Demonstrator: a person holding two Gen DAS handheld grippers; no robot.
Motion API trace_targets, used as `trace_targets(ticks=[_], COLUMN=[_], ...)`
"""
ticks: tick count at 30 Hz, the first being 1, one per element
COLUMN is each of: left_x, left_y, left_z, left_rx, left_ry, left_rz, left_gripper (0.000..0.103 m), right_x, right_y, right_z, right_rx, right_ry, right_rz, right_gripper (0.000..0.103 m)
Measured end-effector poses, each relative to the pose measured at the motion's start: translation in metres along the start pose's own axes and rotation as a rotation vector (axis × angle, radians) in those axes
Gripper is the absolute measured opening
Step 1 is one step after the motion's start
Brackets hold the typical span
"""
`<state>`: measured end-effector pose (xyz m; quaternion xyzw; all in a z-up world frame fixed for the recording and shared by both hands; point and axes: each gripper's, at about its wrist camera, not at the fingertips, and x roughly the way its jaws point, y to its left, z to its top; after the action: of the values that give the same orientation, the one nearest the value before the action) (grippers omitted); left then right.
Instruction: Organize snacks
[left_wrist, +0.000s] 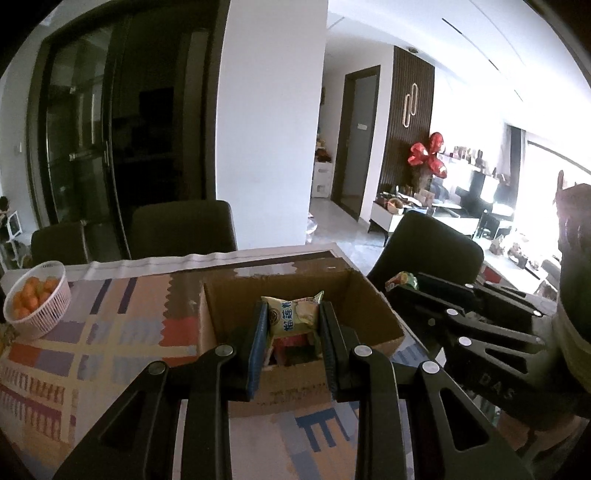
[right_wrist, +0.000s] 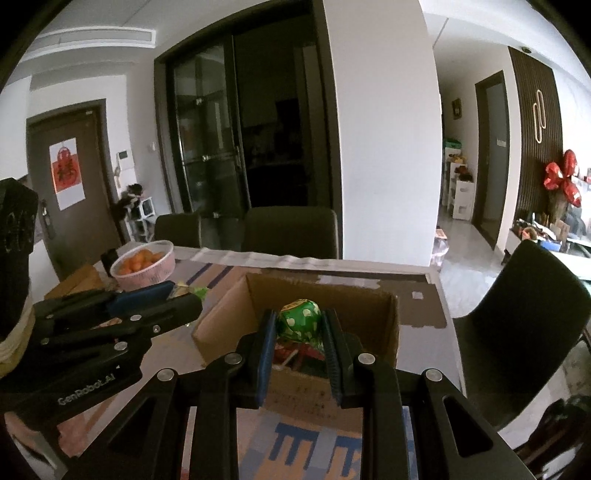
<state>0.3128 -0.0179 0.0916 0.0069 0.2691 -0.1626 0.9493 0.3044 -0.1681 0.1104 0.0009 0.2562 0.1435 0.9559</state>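
snacks are mid-transfer into the cardboard box (left_wrist: 369, 299), one in each tool. the left gripper (left_wrist: 291, 321) has its fingers clamped on a yellow snack packet (left_wrist: 290, 314), which stands between the pads with its top edge poking out past the fingertips; the open box lies just beyond and below the fingers, and red wrappers (left_wrist: 291, 345) already sit inside it. the right gripper (right_wrist: 300, 326) is clenched on a green dotted snack (right_wrist: 299, 319), held between its pads in the same way, with the box mouth under and ahead of its fingertips. in each view the other gripper shows off to the side of the fingers, so the two tools hang side by side near the box's near wall. a pink basket of oranges (left_wrist: 44, 314) rests well off to the left of the left fingers on the patterned tablecloth (left_wrist: 110, 332). the step in hand looks like the drop-off. the next move likely calls for carrying each snack forward past the near wall, lowering it over the pile, then parting the fingers, one side at a time so the tools do not knock together.
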Motion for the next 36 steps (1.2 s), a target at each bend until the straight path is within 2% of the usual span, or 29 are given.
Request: trace_targets(ticks=[7, 17, 21, 24, 25, 30, 33, 36], left_x=[0.018, 0.060, 0.068, 0.064, 0.061, 0.043, 0.029, 0.013], left_y=[0.003, 0.018, 0.019, 0.021, 0.021, 0.020, 0.017, 0.012], left_z=[0.017, 0.029, 0.032, 0.031, 0.029, 0.015, 0.004, -0.008], left_rx=[0.043, 0.017, 0.020, 0.009, 0.010, 0.013, 0.010, 0.014], left_ry=[0.028, 0.124, 0.124, 0.115, 0.110, 0.088, 0.085, 0.073], left_rz=[0.032, 0.037, 0.084, 0.103, 0.109, 0.146, 0.145, 0.160], left_gripper=[0.028, 0.028, 0.044, 0.046, 0.048, 0.055, 0.063, 0.066], right_x=[0.021, 0.066, 0.080, 0.079, 0.076, 0.055, 0.036, 0.023], right_y=[-0.006, -0.021, -0.028, -0.031, -0.032, -0.031, -0.028, -0.025], right_z=[0.015, 0.026, 0.027, 0.027, 0.026, 0.016, 0.007, 0.000], right_rx=[-0.009, 0.028, 0.060, 0.074, 0.076, 0.066, 0.076, 0.081], right_ry=[0.055, 0.176, 0.209, 0.210, 0.205, 0.182, 0.158, 0.144], right_rz=[-0.007, -0.025, -0.046, -0.090, -0.096, -0.146, -0.154, -0.153], right_gripper=[0.026, 0.026, 0.027, 0.045, 0.046, 0.053, 0.055, 0.056])
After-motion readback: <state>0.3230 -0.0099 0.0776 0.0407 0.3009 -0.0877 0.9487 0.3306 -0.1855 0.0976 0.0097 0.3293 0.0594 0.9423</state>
